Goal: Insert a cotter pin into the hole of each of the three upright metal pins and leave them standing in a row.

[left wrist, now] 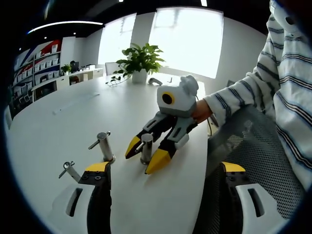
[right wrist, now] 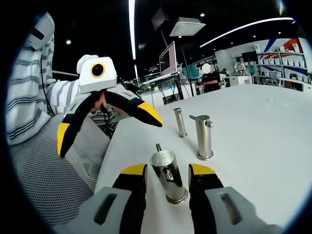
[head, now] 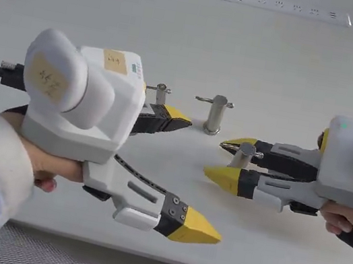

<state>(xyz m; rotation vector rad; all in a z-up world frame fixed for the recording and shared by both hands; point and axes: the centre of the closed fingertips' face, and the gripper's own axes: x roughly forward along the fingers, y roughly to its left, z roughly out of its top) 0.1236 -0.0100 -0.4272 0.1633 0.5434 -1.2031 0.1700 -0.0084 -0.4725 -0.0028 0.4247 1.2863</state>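
Three upright metal pins stand on the white table (head: 117,5). The left pin (head: 161,94) and the middle pin (head: 216,115) each carry a cotter pin through the top. The third pin (head: 244,155) stands between the jaws of my right gripper (head: 220,158), which flank it with small gaps. In the right gripper view this pin (right wrist: 168,178) also has a cotter pin through its hole. My left gripper (head: 202,178) hangs open and wide near the table's front edge, with nothing between its jaws; its upper jaw reaches close to the left pin.
A white power strip (head: 287,6) lies at the table's far side. A grey mesh chair (left wrist: 243,136) sits beyond the table's near edge. A potted plant (left wrist: 139,61) stands at the table's far end in the left gripper view.
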